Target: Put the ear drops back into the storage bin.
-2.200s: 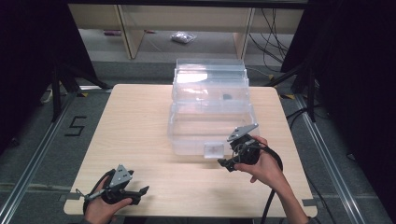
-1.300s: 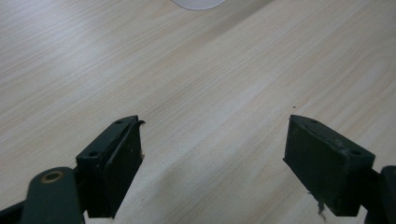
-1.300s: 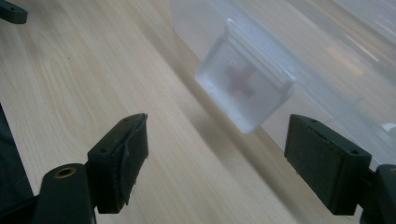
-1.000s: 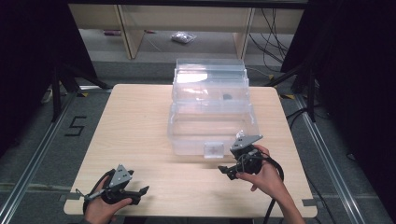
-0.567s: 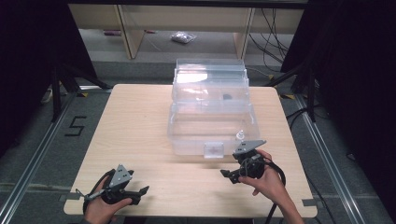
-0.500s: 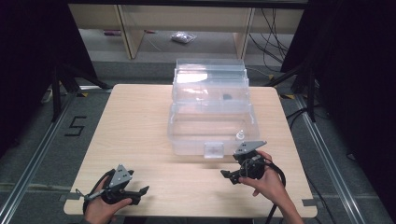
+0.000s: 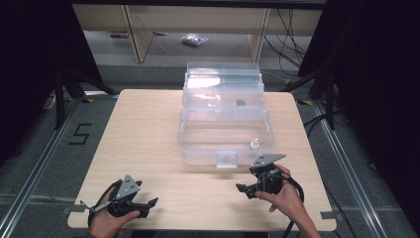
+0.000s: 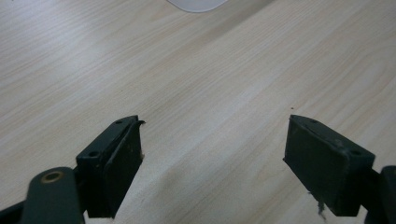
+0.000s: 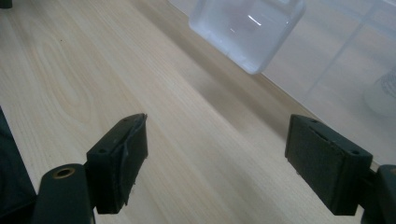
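Bare worktop (image 7: 148,134) from 7 to 11 o'clock, open for passage. Blocked at 12 through 2 o'clock by a clear plastic box (image 7: 225,131), lid raised behind, latch tab (image 7: 227,159) jutting at its near wall. Open strip between box front and right gripper (image 7: 250,187); left gripper (image 7: 143,206) clear at 7 o'clock.

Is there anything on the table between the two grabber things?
No. In the high view, only bare wooden table lies between the left hand-held gripper and the right hand-held gripper.
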